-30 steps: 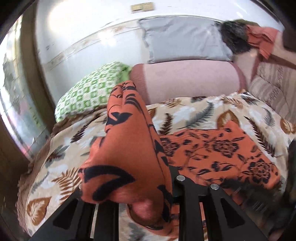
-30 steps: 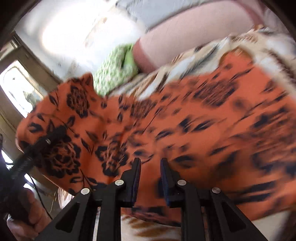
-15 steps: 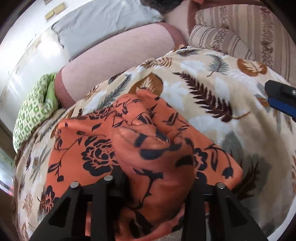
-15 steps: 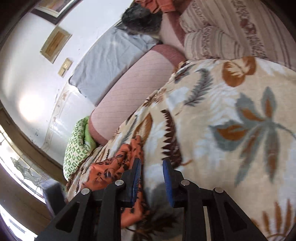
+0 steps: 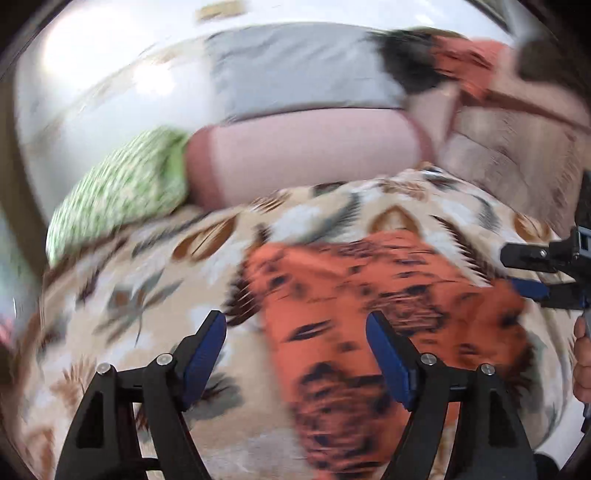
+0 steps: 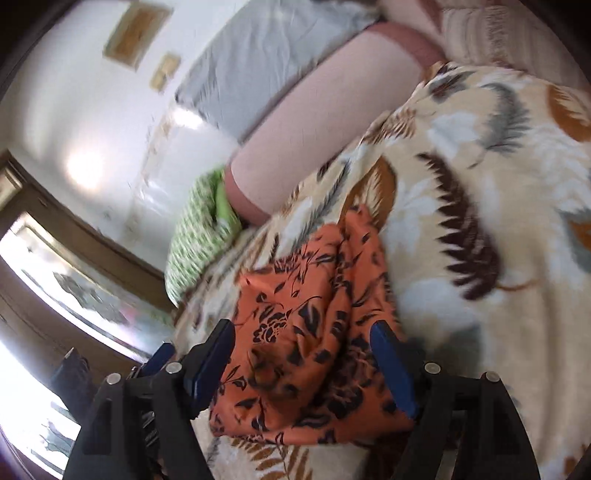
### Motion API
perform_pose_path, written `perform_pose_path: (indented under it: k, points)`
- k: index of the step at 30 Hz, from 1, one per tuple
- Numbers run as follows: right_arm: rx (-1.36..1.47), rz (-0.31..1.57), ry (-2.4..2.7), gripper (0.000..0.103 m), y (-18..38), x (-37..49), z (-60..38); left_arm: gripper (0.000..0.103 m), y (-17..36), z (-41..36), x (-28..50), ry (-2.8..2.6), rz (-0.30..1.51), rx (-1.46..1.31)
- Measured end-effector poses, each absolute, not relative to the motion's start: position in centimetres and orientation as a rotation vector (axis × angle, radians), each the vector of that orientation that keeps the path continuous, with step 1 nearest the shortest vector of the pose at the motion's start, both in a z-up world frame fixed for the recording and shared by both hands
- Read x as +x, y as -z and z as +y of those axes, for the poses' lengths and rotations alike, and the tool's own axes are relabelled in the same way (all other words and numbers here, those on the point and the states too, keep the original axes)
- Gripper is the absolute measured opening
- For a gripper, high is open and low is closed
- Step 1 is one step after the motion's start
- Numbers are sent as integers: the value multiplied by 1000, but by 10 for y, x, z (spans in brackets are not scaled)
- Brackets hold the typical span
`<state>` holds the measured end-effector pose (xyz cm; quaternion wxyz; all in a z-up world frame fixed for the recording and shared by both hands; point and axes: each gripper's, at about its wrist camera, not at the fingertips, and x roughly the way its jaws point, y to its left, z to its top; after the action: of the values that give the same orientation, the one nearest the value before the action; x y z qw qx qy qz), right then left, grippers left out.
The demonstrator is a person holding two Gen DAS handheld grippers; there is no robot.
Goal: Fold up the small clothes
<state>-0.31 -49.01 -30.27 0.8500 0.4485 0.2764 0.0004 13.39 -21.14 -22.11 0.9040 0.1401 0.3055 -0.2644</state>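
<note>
An orange cloth with black flower print [image 5: 373, 317] lies folded on the leaf-patterned blanket [image 5: 147, 295]. The left wrist view is blurred by motion. My left gripper [image 5: 295, 343] is open and empty just above the cloth's near left part. My right gripper [image 6: 303, 354] is open and empty over the folded cloth [image 6: 314, 332], its blue pads on either side of it. The right gripper also shows at the right edge of the left wrist view [image 5: 546, 273], beside the cloth.
A pink bolster [image 5: 306, 155] and a green checked pillow [image 5: 122, 195] lie at the blanket's far edge, a grey cushion [image 5: 295, 70] behind them. Striped cushions [image 6: 495, 33] sit at the far right. A window [image 6: 55, 295] is at the left.
My left gripper has opened and let go of the orange cloth, which now lies folded on the blanket. My right gripper has opened wide and come over the cloth.
</note>
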Motion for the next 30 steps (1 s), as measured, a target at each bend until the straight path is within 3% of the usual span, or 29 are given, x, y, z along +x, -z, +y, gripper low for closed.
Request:
perform_pose_path:
  k: [8,10,11,17,20,22,23,26,30]
  points:
    - [959,852,15,75,338,79,-471,79,259,-195,167,606,803,209]
    - [821,870,70,26,326,83,-455,79,256,-196,168,646,802,193]
    - [778,881,87,20,321,84,-450,79,255,-196,166,673,802,182]
    - [621,714,191,19,255,65,-442,79,243,-214,140,790,732,236]
    - [627,752,249,20,267,68,-452,80,261,-224,145,783,824,268]
    - [647,883,276,25,307,77,-464,80,279,-227,153,799,935,211]
    - [668,927,285,32,322,76,-468,80,282,-226,156,802,959,170]
    - [787,872,301,51,321,61,-478,80,276,-220,163,810,993,105]
    - [693,755,346,51,273,55,-483,80,262,-208,168,762,932,62]
